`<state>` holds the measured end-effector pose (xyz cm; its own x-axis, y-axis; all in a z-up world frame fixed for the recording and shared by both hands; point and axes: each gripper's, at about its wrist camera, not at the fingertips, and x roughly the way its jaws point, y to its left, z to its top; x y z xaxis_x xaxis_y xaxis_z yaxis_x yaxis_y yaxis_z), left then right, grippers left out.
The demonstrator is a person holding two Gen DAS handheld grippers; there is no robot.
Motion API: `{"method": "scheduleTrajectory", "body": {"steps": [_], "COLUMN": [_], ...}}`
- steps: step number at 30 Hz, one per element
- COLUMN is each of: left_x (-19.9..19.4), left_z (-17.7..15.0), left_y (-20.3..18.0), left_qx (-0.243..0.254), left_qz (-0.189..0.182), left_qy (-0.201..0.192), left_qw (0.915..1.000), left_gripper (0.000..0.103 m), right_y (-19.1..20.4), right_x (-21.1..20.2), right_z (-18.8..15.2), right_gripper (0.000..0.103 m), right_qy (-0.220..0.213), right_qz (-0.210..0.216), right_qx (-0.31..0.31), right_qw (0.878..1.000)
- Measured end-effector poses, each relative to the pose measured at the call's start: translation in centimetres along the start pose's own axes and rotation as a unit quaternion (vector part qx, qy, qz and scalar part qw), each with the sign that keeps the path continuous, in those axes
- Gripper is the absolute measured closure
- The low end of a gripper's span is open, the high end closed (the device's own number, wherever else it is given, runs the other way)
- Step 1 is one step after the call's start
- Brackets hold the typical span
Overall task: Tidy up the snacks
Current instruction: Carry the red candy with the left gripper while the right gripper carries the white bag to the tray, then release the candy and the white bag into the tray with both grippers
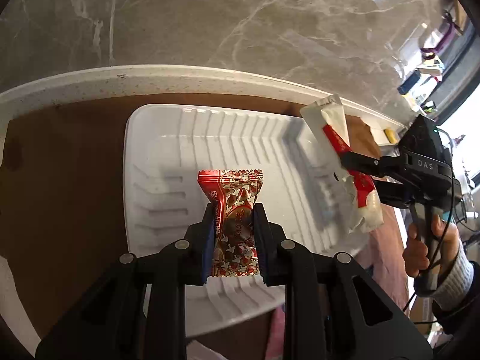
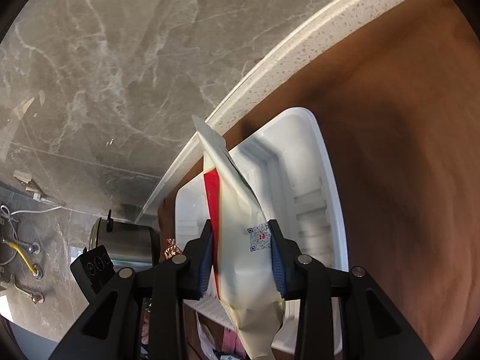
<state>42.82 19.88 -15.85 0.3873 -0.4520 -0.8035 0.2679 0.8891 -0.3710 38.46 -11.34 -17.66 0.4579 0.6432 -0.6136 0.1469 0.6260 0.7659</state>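
Brown desk (image 1: 69, 156) carries an empty white tray (image 1: 168, 138); left tongs (image 1: 231, 234) clamp a red-gold snack (image 1: 232, 186) above it, right tongs (image 2: 241, 258) clamp a white packet (image 2: 240, 210) beside, likely for dropping in.

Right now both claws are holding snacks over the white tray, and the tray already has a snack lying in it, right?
Not quite: the tray is empty. The red-and-gold snack is pinched in the left claw above it, not lying in it, as the left wrist view shows. The rest holds: the right claw grips the white-and-red snack over the tray.
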Motion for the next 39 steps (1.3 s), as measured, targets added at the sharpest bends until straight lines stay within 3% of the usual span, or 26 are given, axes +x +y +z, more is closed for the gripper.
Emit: {"method": "scheduleTrajectory", "body": {"steps": [7,11,14,23,31,36,39], "left_x": [1.5,2.6,2.8,-0.3,-6.2,-8.1,-8.4], "left_z": [0.2,0.1,0.0,0.2,-2.6,-6.4,-9.0], "left_y": [1.0,1.3,1.8,2.1,1.1,0.7,0.6], "left_qx": [-0.013,-0.018,-0.019,-0.03,-0.044,-0.058,-0.067], "left_qz": [0.022,0.044,0.06,0.087,0.099,0.095,0.093], "left_qy": [0.005,0.009,0.013,-0.035,-0.082,-0.066,-0.046], "left_qw": [0.9997,0.9988,0.9979,0.9951,0.9907,0.9916,0.9923], "left_gripper": [0.08,0.08,0.08,0.079,0.079,0.079,0.079], "right_y": [-0.4,0.9,1.8,5.3,8.2,7.6,6.4], "right_x": [1.0,1.6,1.4,-1.8,-6.3,-6.7,-6.5], "right_z": [0.6,0.4,0.3,-0.8,-6.0,-10.9,-13.1], "right_gripper": [0.065,0.057,0.041,0.034,0.029,0.027,0.027], "right_qy": [0.001,-0.001,-0.01,-0.057,-0.059,-0.019,0.01], "right_qz": [-0.029,-0.065,-0.091,-0.136,-0.154,-0.196,-0.213], "right_qx": [-0.011,-0.048,-0.08,-0.19,-0.283,-0.315,-0.316], "right_qw": [1.0,0.997,0.993,0.971,0.945,0.928,0.924]}}
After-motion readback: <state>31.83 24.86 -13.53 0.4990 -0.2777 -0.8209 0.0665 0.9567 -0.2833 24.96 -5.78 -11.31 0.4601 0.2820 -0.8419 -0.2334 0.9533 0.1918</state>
